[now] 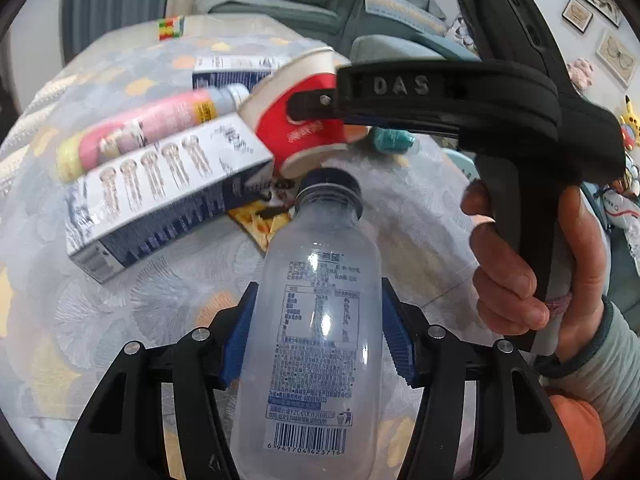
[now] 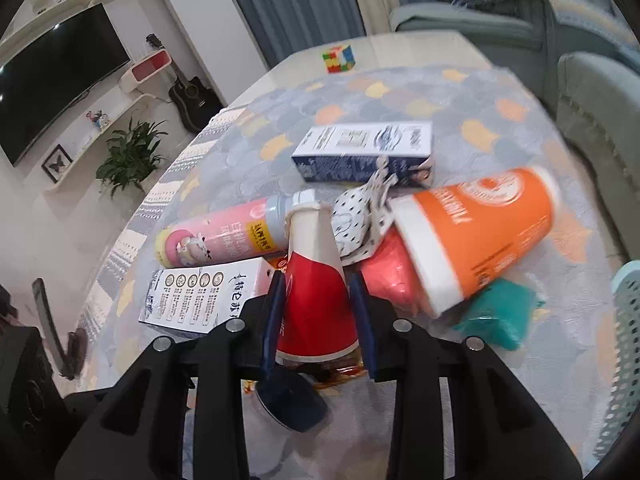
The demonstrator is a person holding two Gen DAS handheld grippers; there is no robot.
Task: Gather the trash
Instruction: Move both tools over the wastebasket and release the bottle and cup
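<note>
My left gripper point(image 1: 316, 332) is shut on a clear empty plastic bottle point(image 1: 316, 320) with a dark blue cap, held above the table. My right gripper point(image 2: 316, 320) is shut on a red and white paper cup point(image 2: 316, 280), lifted over the trash pile; the cup also shows in the left wrist view point(image 1: 304, 120), clamped by the right gripper's finger point(image 1: 320, 100). The bottle's cap point(image 2: 290, 404) shows just below the right gripper. On the table lie a pink bottle point(image 2: 220, 236), two blue and white cartons point(image 2: 208, 296) point(image 2: 364, 152), an orange cup point(image 2: 480, 232) and a teal wrapper point(image 2: 496, 316).
A patterned cloth covers the table point(image 2: 460, 96). A puzzle cube point(image 2: 339, 58) stands at the far edge. A light blue perforated basket point(image 2: 624, 360) is at the right edge. A teal sofa point(image 2: 520, 20) is behind the table.
</note>
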